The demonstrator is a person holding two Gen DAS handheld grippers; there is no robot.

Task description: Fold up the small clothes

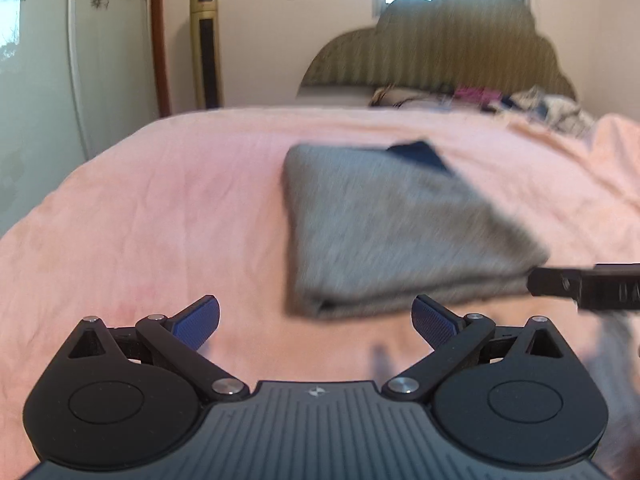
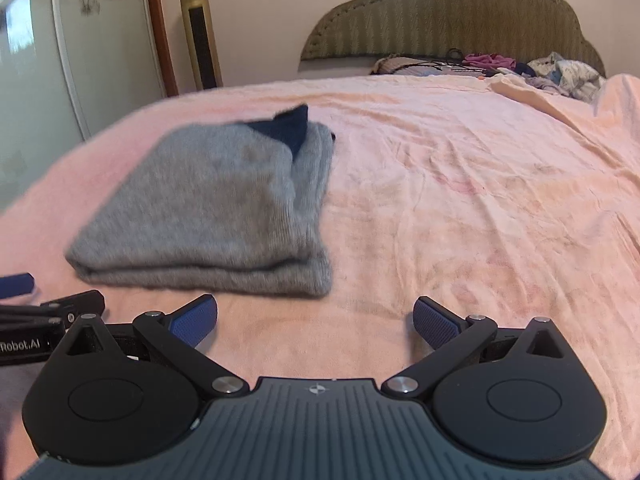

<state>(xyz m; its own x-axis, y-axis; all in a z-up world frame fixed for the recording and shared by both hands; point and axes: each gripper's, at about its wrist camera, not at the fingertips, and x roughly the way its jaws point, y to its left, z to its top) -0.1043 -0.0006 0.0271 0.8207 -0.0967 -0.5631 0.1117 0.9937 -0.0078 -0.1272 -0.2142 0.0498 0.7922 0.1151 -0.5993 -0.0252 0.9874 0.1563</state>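
Observation:
A folded grey knit garment [image 1: 392,228] with a dark blue corner lies on the pink bed cover [image 1: 160,208]. My left gripper [image 1: 316,320] is open and empty, just short of the garment's near edge. In the right wrist view the same garment [image 2: 208,208] lies ahead to the left. My right gripper [image 2: 316,322] is open and empty, near its front right corner. Part of the right gripper shows at the right edge of the left wrist view [image 1: 584,284]. Part of the left gripper shows at the left edge of the right wrist view [image 2: 48,316].
A padded headboard [image 2: 452,12] stands at the far end of the bed. A heap of mixed clothes [image 2: 552,70] lies below it. A tall gold tower fan [image 2: 200,32] and a glass door [image 2: 40,60] stand at the left.

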